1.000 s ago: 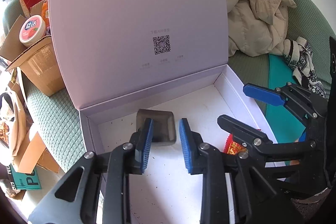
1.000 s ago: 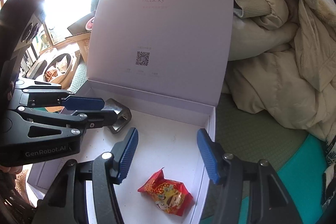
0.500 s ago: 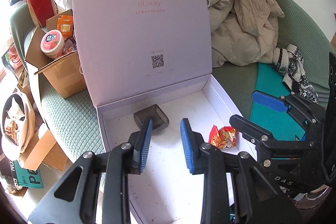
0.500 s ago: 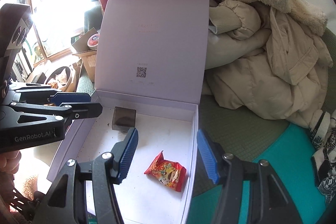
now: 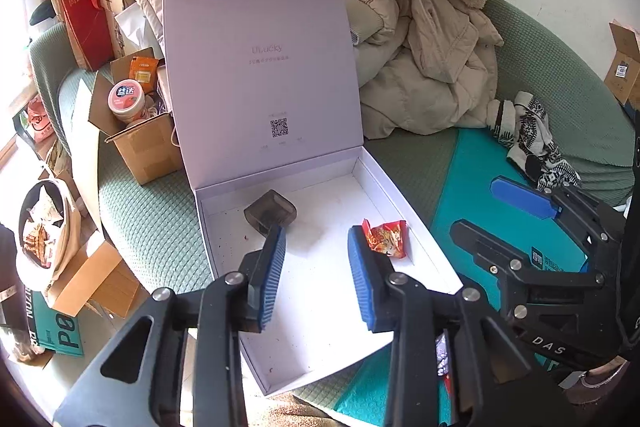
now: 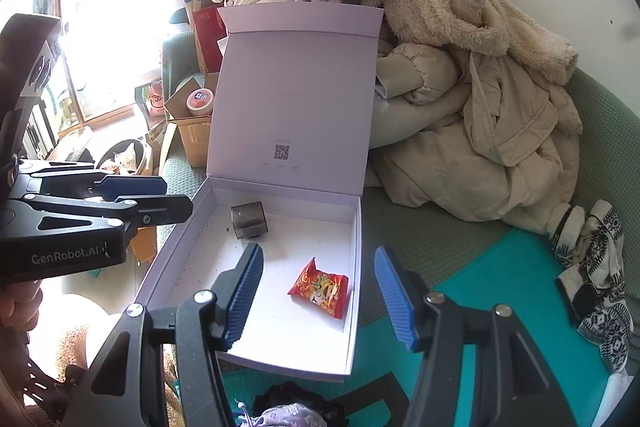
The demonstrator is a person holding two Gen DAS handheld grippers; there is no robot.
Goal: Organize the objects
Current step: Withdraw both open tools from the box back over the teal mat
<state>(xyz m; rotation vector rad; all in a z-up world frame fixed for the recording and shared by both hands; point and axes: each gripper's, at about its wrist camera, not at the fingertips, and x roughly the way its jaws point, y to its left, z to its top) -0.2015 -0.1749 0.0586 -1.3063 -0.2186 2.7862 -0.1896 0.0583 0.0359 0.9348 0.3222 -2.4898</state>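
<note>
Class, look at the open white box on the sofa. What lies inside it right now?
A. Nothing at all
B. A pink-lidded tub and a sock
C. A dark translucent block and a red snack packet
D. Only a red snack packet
C: the dark translucent block sits near the back wall by the hinge of the white box, and the red snack packet lies apart from it near the box's right wall.

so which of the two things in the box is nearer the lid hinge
The dark grey case, sitting by the back wall just below the lid. The red snack packet lies further forward, near the right wall.
</note>
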